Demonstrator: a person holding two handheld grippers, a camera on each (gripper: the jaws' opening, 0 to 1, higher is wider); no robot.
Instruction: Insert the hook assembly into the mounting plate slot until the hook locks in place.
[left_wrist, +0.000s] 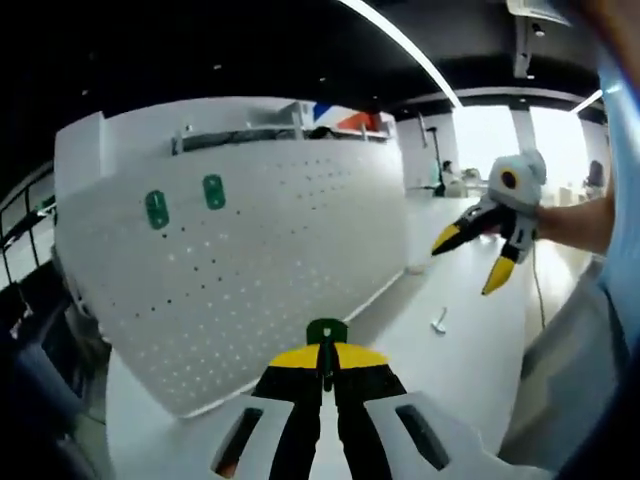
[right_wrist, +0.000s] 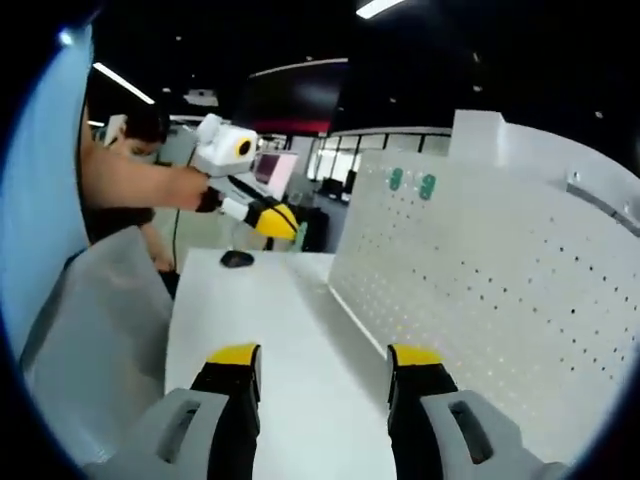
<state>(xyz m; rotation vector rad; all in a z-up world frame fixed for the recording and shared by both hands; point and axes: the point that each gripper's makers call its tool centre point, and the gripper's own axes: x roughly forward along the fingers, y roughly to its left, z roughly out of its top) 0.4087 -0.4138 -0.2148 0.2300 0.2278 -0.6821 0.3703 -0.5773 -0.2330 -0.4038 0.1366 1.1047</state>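
You work over a white table (left_wrist: 470, 350) that carries a white perforated mounting plate (left_wrist: 260, 270), standing upright on it and running along one side. A small white part (left_wrist: 439, 320) lies on the bare tabletop near the plate's far end. In the right gripper view, a dark object (right_wrist: 237, 259) sits at the table's far edge

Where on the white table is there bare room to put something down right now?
Most of the white table is bare: the long strip beside the foot of the pegboard lies open ahead of the right gripper. Less free: a small white part lies on the table, and a dark object sits at the far end.
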